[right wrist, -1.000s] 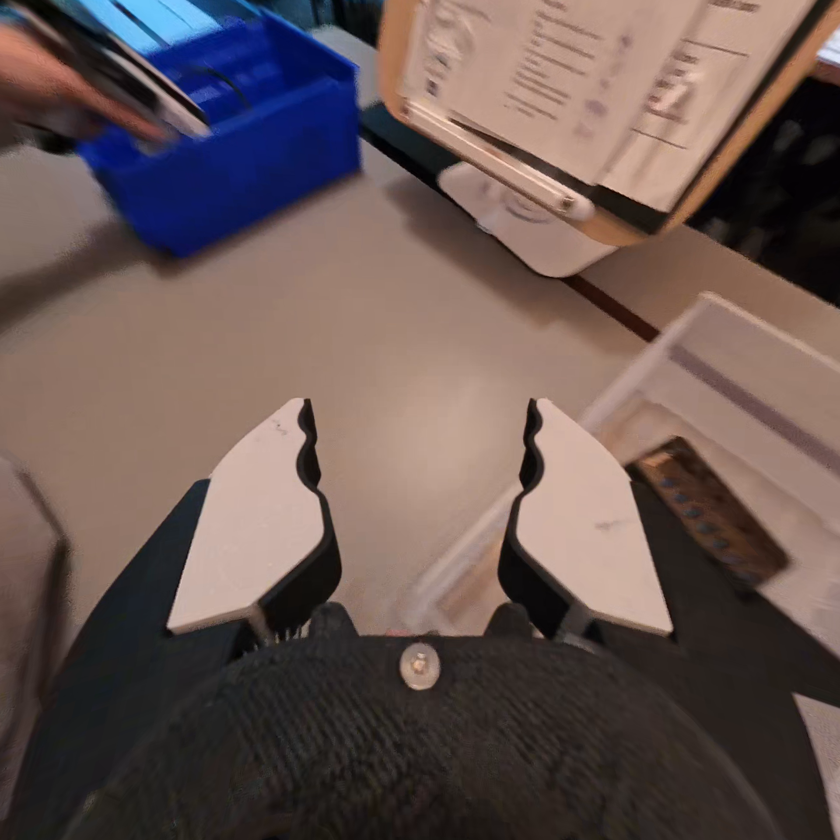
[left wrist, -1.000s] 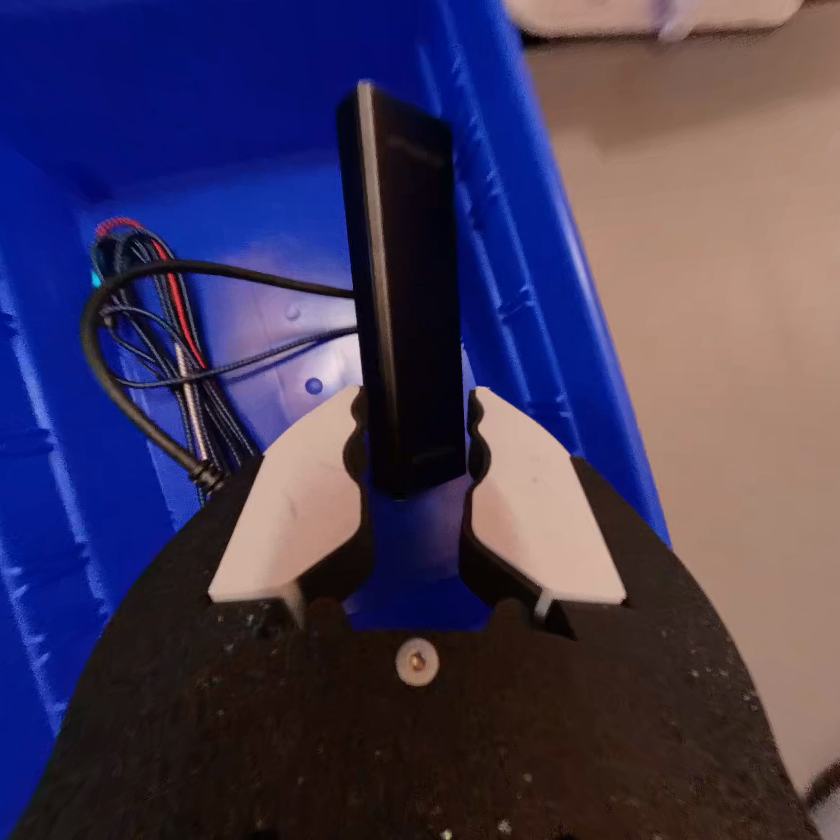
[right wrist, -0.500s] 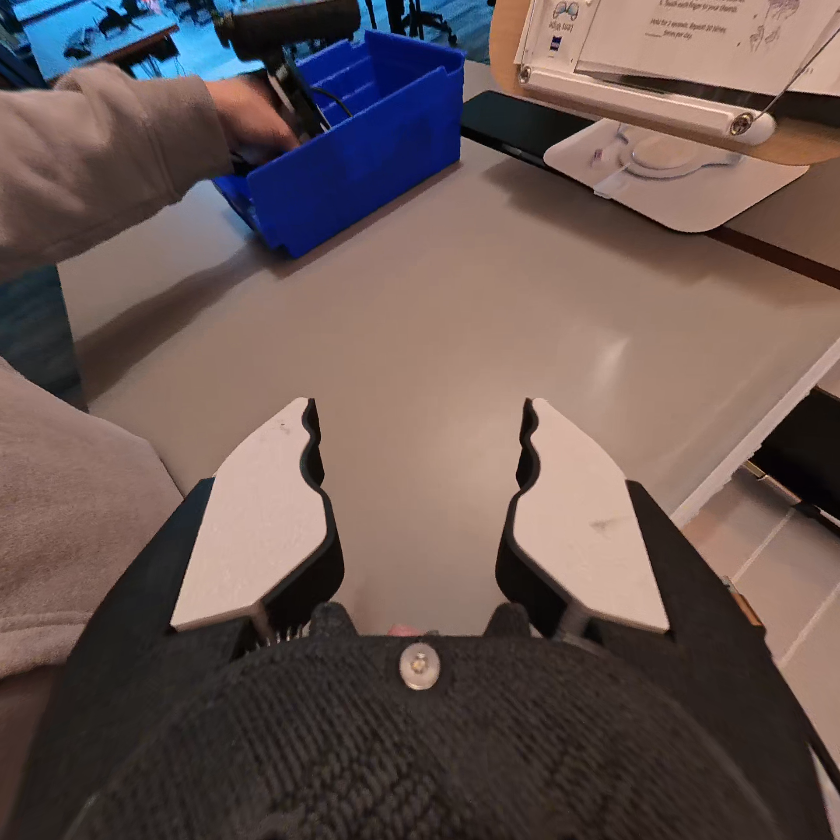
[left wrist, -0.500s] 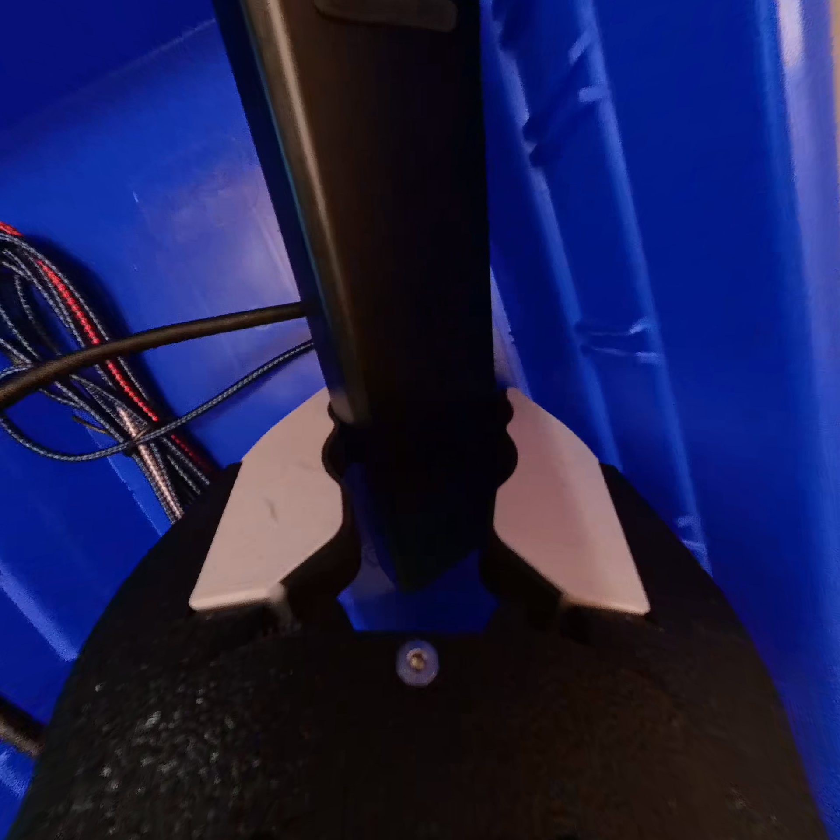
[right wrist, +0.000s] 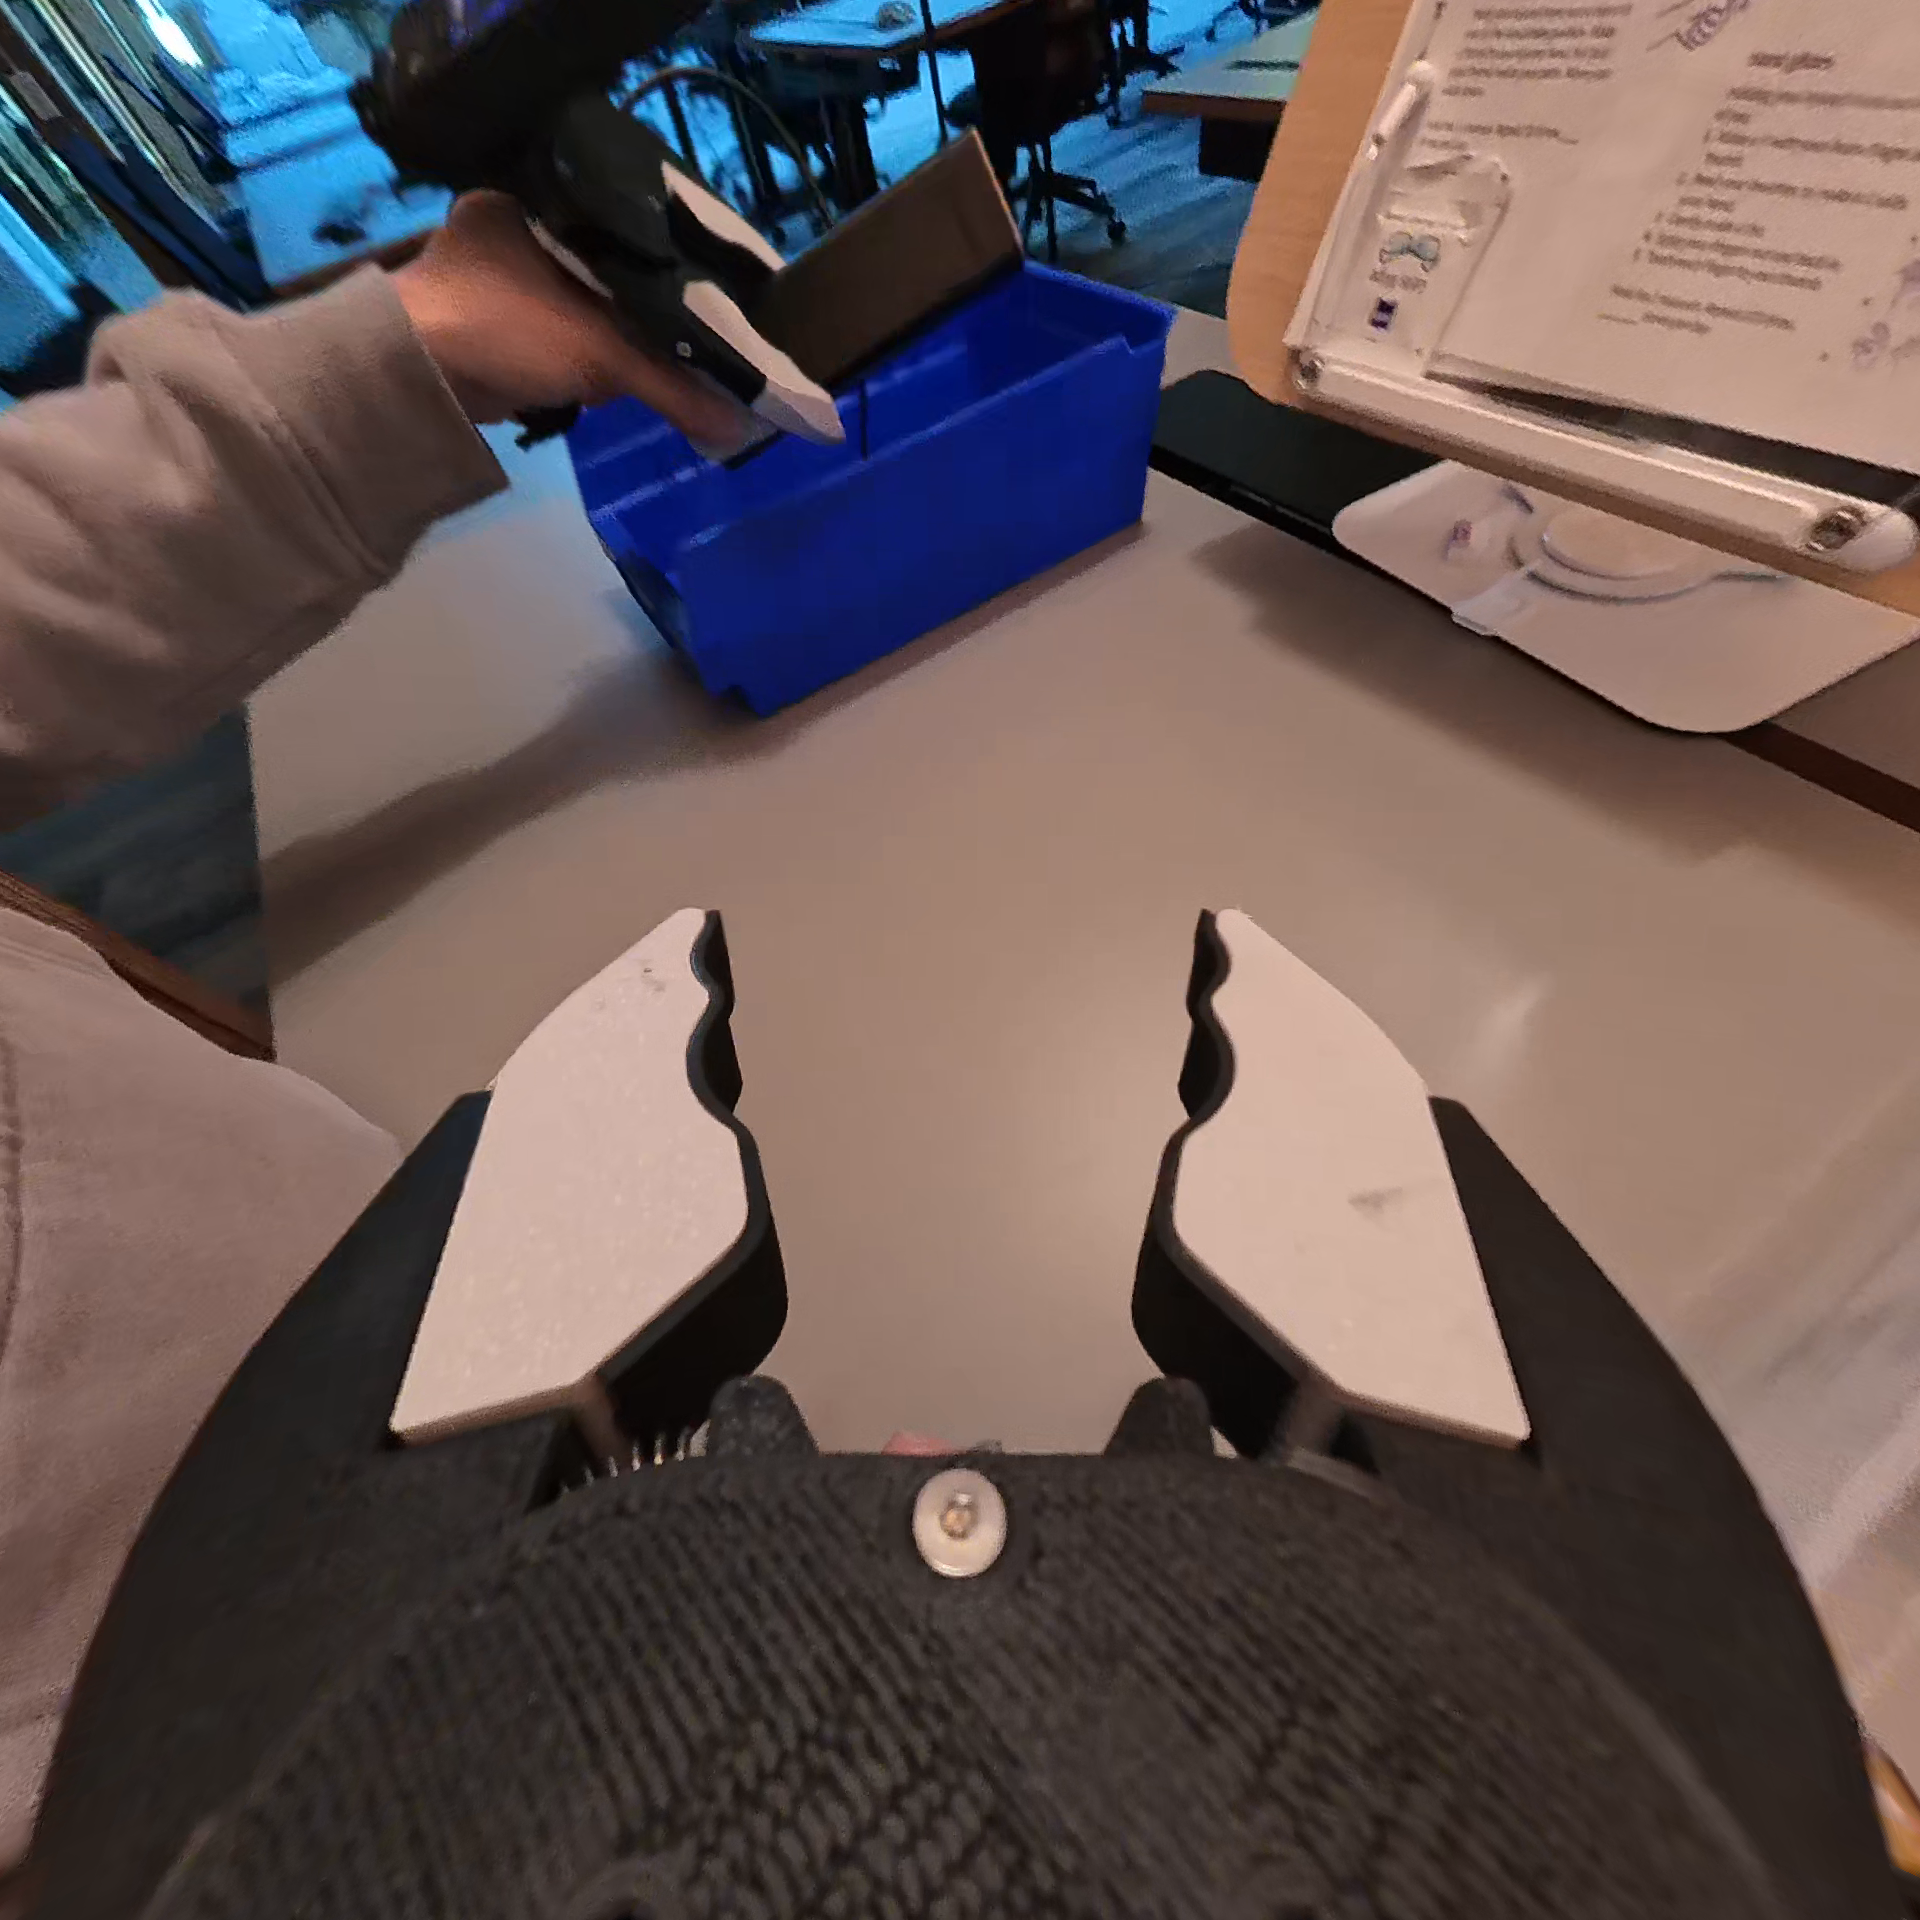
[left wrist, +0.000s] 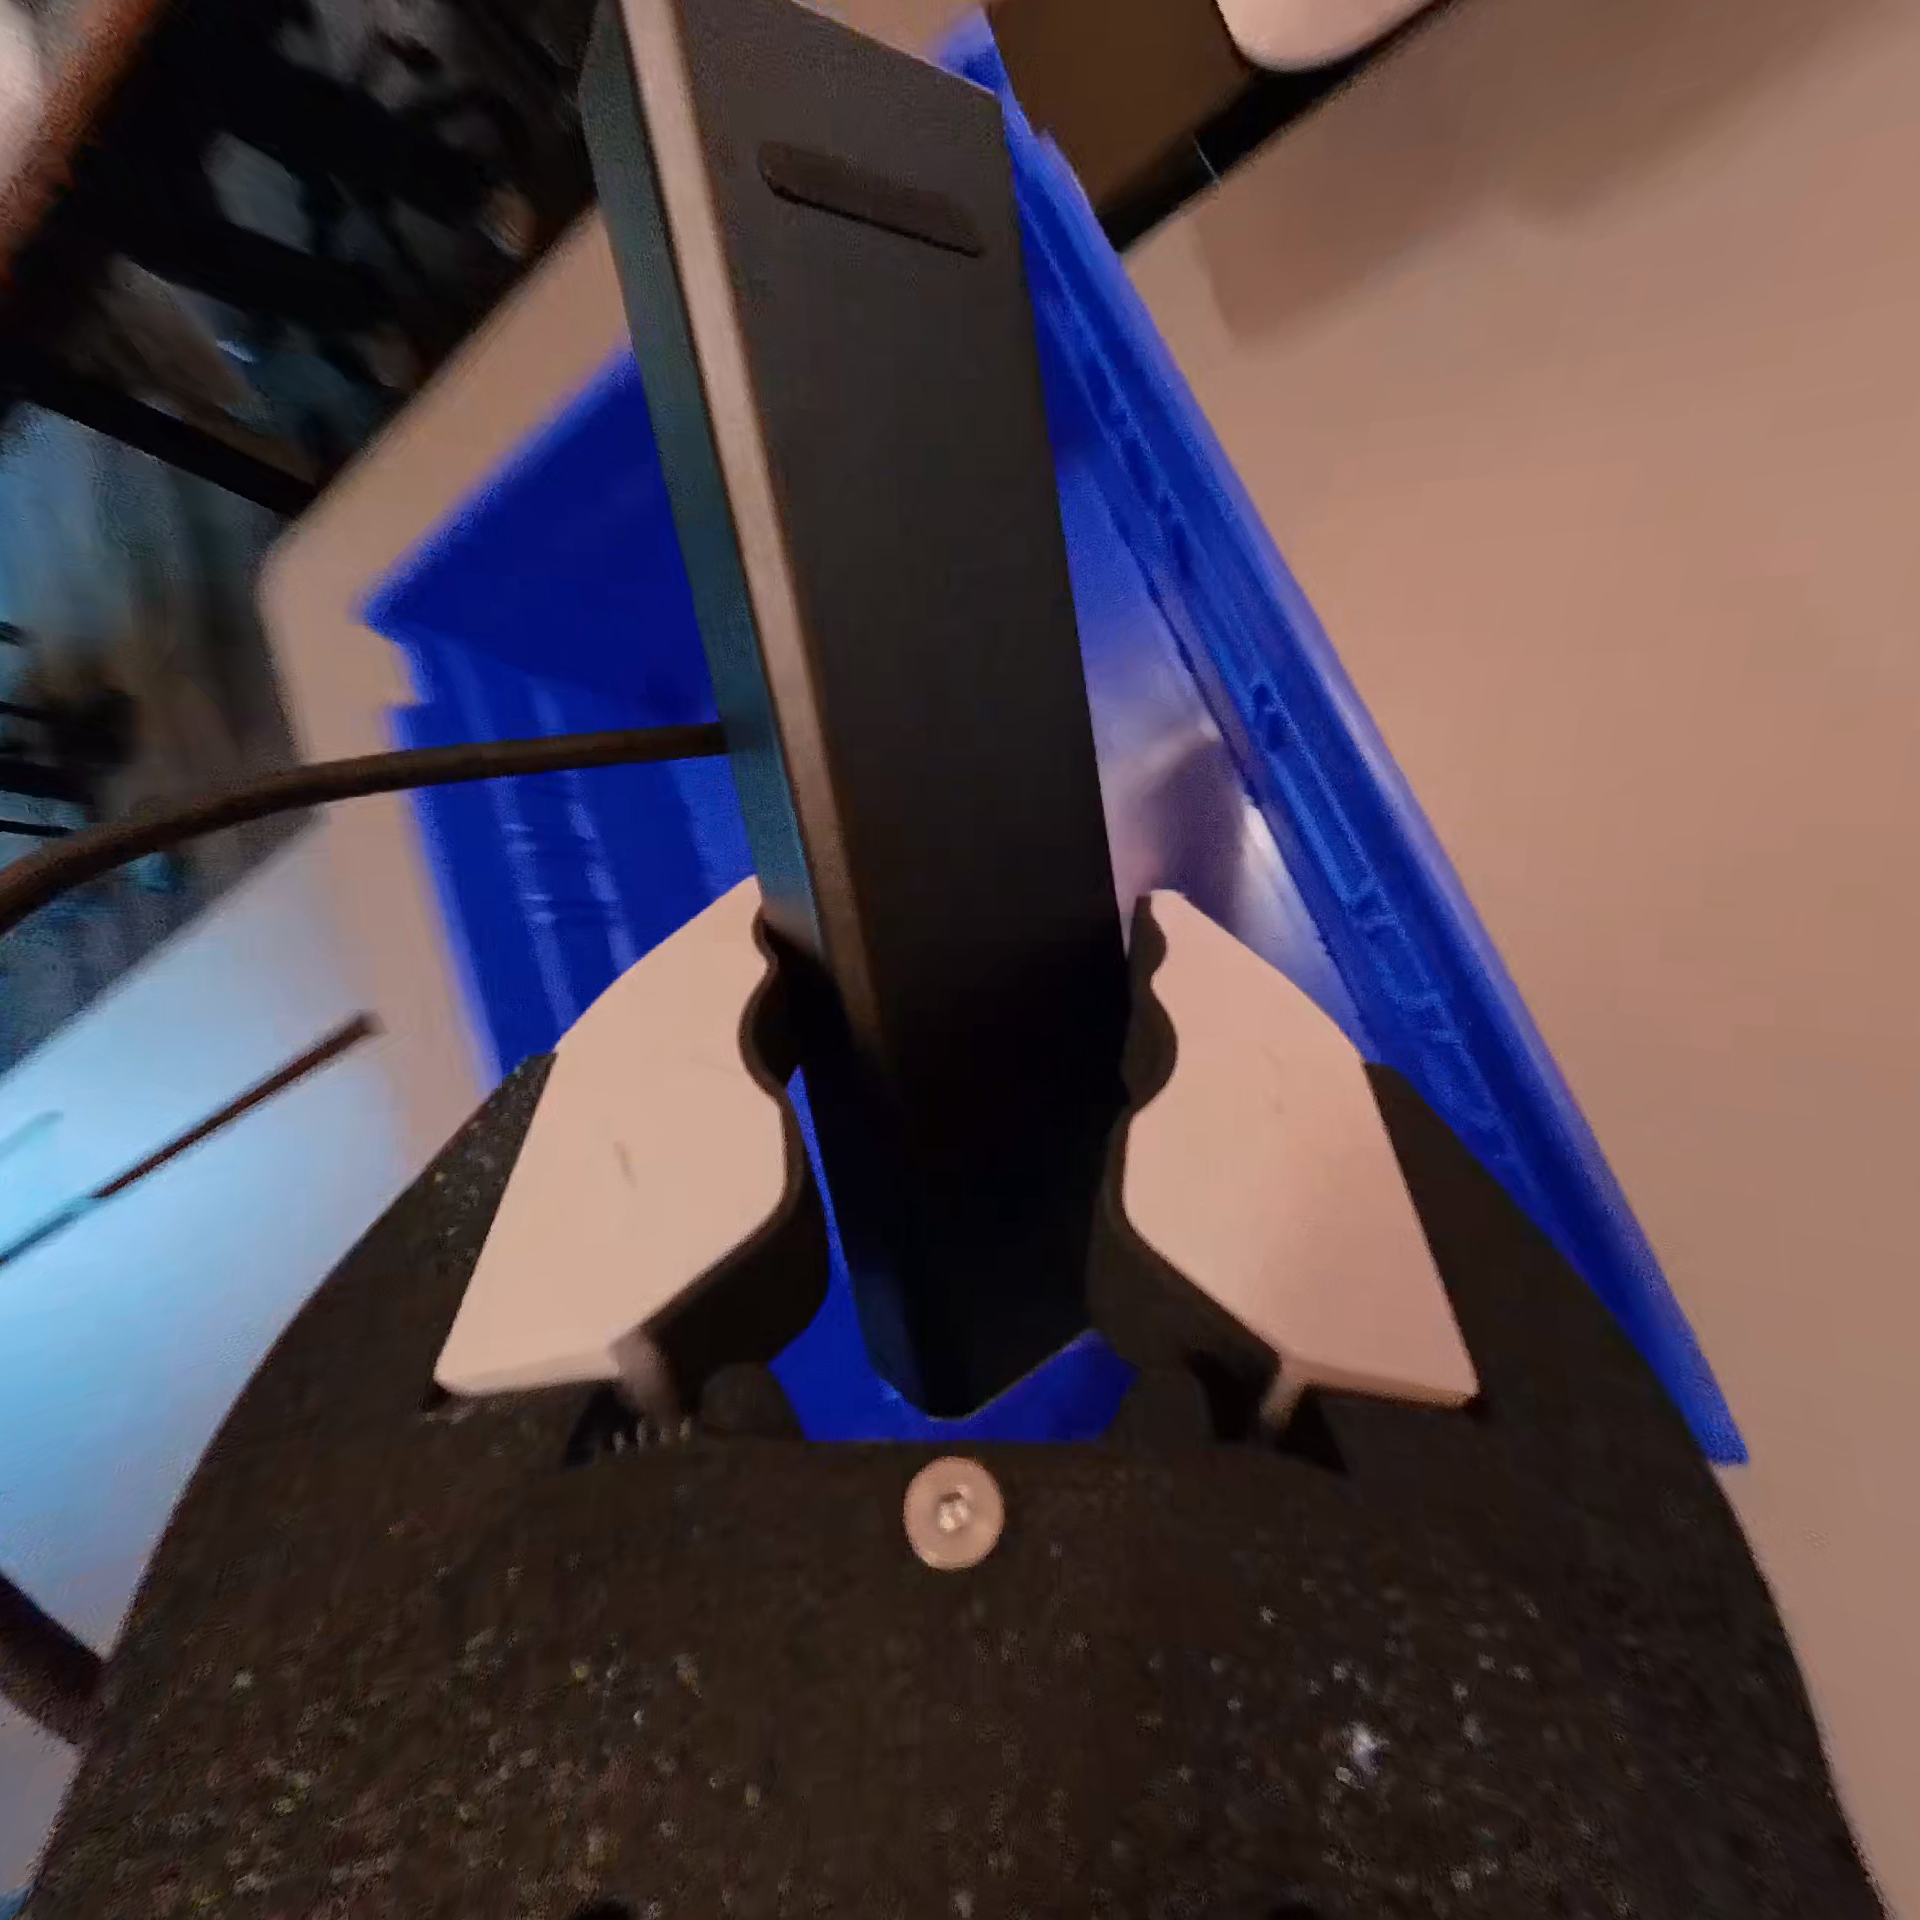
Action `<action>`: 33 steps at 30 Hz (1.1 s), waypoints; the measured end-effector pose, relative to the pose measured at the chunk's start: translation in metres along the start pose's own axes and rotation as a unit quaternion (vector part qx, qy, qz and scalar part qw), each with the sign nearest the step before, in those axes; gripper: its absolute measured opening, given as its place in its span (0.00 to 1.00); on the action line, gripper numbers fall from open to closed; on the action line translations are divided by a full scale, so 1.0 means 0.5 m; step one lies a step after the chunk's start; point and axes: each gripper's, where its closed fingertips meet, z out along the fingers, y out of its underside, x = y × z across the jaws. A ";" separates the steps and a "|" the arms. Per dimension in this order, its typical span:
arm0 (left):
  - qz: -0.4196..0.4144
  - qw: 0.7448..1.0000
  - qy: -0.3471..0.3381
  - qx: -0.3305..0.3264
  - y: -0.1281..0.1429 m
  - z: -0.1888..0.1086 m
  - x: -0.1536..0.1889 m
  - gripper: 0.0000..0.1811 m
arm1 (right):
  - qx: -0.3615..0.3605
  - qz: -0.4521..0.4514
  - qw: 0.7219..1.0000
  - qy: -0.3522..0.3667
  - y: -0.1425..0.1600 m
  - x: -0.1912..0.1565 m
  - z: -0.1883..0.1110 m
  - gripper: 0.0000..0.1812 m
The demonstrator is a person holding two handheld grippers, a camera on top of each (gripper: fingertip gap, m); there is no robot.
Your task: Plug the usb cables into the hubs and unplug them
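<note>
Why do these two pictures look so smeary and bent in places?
Left wrist view: motion blur smears the blue bin and the background, while the black hub in the left tool stays fairly sharp. Right wrist view: the wide lens curves the table; the paper stand is soft.

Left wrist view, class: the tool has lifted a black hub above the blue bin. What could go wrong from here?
1. The hub is gripped only at its lower end by the left tool, so it might pivot or slip.
2. Its black cable trails sideways and could snag on the blue bin.
</note>
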 end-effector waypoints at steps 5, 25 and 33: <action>0.021 0.990 0.023 0.139 -0.098 -0.150 0.024 0.33 | 0.065 0.014 0.997 -0.027 -0.071 -0.036 0.033 0.47; 0.153 0.846 0.338 0.382 -0.196 -0.358 0.484 0.33 | 0.155 -0.010 0.978 -0.139 -0.253 -0.144 0.051 0.17; 0.096 0.891 0.257 0.362 -0.213 -0.295 0.495 0.35 | 0.103 0.004 0.994 0.037 -0.212 -0.091 0.097 0.16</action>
